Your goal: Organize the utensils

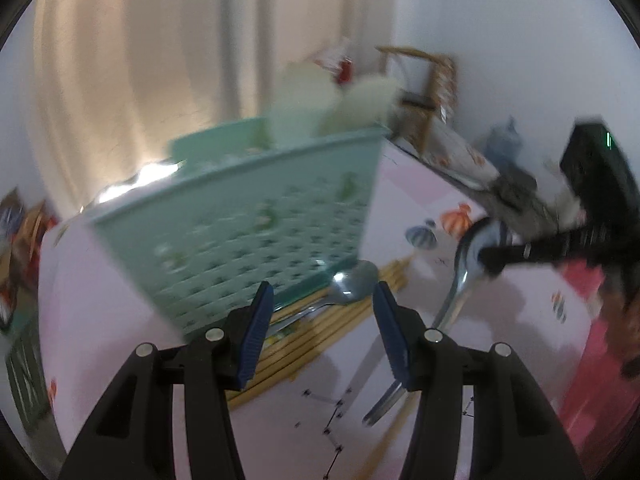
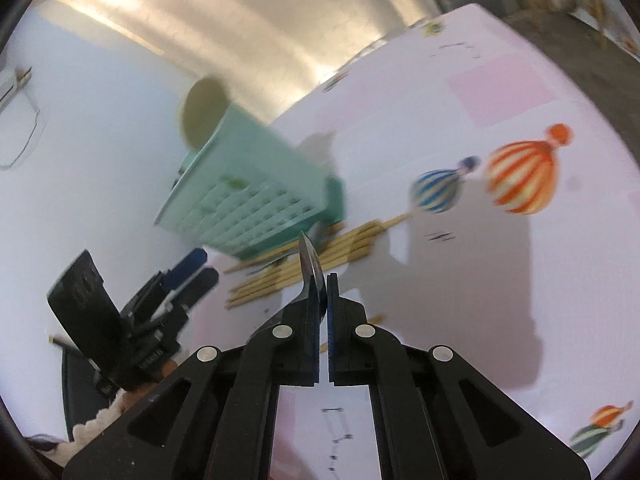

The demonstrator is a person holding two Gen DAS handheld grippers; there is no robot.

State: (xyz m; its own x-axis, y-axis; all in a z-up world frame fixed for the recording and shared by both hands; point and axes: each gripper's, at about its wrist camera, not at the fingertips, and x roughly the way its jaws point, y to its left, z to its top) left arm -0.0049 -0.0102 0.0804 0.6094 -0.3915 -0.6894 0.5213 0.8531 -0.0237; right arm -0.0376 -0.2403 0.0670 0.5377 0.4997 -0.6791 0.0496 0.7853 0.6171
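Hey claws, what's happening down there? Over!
Right claw shut on a spoon, lifted off the table. Left claw open, empty, over the chopsticks and a second spoon by the green basket. Nothing in the way.

You see a glossy metal spoon (image 1: 460,280), pale wooden chopsticks (image 2: 304,268), and a matt perforated plastic basket (image 1: 256,216).

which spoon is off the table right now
The spoon pinched at its bowl by the right gripper, its handle hanging down over the cloth. The other spoon lies on the chopsticks beside the green basket, ungripped.
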